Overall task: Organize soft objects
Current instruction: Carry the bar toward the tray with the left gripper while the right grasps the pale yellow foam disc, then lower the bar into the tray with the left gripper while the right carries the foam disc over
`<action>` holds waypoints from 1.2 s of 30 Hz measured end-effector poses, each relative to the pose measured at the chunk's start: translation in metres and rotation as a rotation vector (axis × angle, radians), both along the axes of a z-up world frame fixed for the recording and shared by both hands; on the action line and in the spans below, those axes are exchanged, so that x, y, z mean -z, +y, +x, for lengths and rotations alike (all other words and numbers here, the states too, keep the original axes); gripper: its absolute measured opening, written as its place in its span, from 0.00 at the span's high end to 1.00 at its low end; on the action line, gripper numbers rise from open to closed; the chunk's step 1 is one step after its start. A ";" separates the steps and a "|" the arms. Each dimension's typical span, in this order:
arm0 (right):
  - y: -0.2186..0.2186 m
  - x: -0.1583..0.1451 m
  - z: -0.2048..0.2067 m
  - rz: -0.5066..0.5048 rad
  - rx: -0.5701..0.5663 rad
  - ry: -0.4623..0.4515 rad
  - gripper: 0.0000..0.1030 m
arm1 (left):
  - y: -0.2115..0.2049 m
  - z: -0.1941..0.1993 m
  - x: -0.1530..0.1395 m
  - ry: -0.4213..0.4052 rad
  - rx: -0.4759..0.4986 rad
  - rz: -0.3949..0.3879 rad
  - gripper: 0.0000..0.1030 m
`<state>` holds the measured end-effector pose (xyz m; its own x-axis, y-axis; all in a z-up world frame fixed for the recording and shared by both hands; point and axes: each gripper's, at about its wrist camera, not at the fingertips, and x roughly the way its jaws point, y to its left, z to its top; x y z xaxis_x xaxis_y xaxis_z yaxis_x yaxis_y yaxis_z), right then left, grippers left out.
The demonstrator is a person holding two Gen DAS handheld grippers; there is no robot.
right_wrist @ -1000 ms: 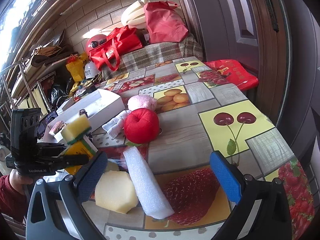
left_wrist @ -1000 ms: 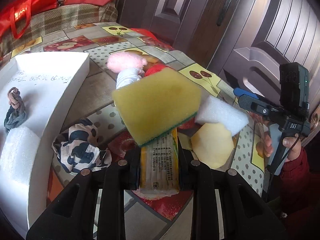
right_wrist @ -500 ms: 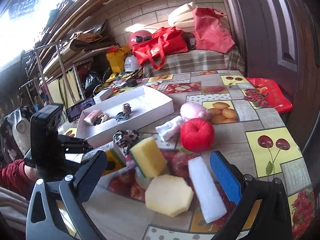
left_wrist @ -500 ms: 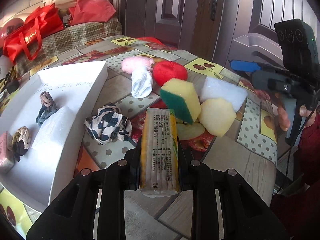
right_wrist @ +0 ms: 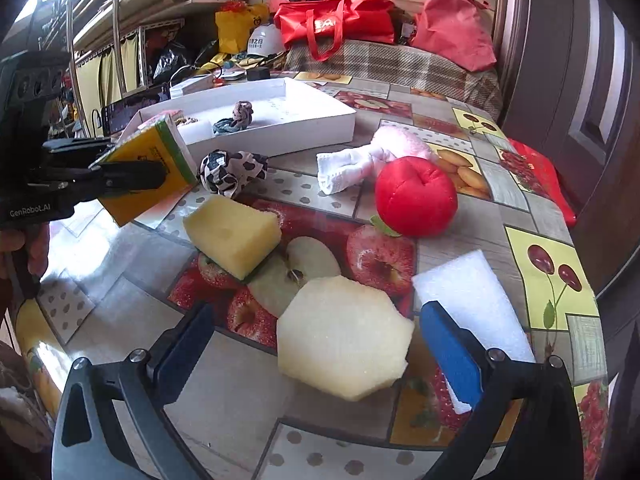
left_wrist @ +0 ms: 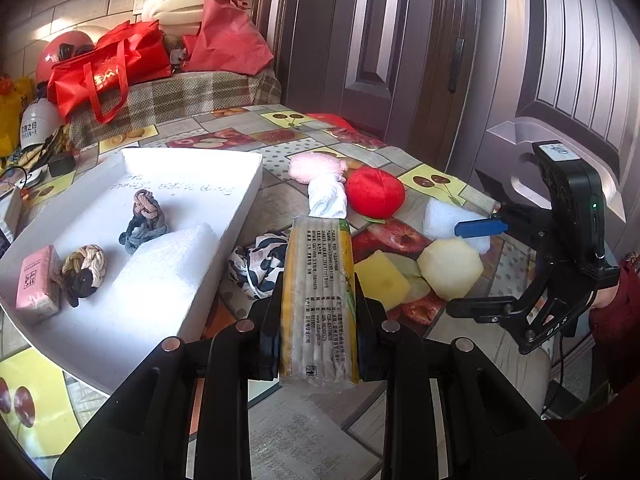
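Note:
My left gripper point(left_wrist: 317, 300) is shut on a flat yellow packet point(left_wrist: 316, 280) and holds it above the table beside the white tray point(left_wrist: 240, 184). In the right wrist view the same packet point(right_wrist: 148, 164) hangs at the left. My right gripper point(right_wrist: 316, 320) is open, its blue pads either side of a pale eight-sided foam piece point(right_wrist: 344, 336) without touching it. Near it lie a yellow sponge point(right_wrist: 232, 232), a white foam strip point(right_wrist: 476, 292), a red plush apple point(right_wrist: 416, 196), a white sock point(right_wrist: 344, 168), a pink fluffy piece point(right_wrist: 400, 140) and a black-and-white cloth point(right_wrist: 230, 172).
The tray holds two braided ties point(left_wrist: 144, 220), a white foam block point(left_wrist: 168, 264) and a pink packet point(left_wrist: 38, 284). Red bags point(left_wrist: 104, 68) sit on a checked bench behind the table. A dark door point(left_wrist: 400, 60) stands close to the table's right edge.
The yellow sponge that was up in front of the left gripper now lies flat on the table. The left gripper drew back with the packet. The right gripper rolled and sank over the eight-sided foam.

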<state>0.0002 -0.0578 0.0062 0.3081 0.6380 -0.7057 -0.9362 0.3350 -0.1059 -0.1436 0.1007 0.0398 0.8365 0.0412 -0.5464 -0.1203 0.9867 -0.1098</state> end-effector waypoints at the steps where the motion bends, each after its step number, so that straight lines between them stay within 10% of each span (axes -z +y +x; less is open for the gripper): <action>1: 0.005 0.005 -0.002 -0.032 -0.002 -0.018 0.01 | -0.001 -0.003 -0.001 -0.014 -0.003 0.005 0.77; 9: -0.002 0.010 -0.001 -0.046 0.019 -0.012 0.41 | 0.004 -0.020 -0.008 -0.093 -0.041 0.017 0.77; 19: -0.024 -0.054 -0.013 0.434 0.093 -0.028 0.42 | 0.024 -0.066 -0.020 -0.224 -0.230 0.123 0.77; 36: 0.059 -0.048 -0.058 0.505 0.042 -0.062 0.42 | 0.111 -0.160 -0.018 -0.336 -0.640 0.120 0.76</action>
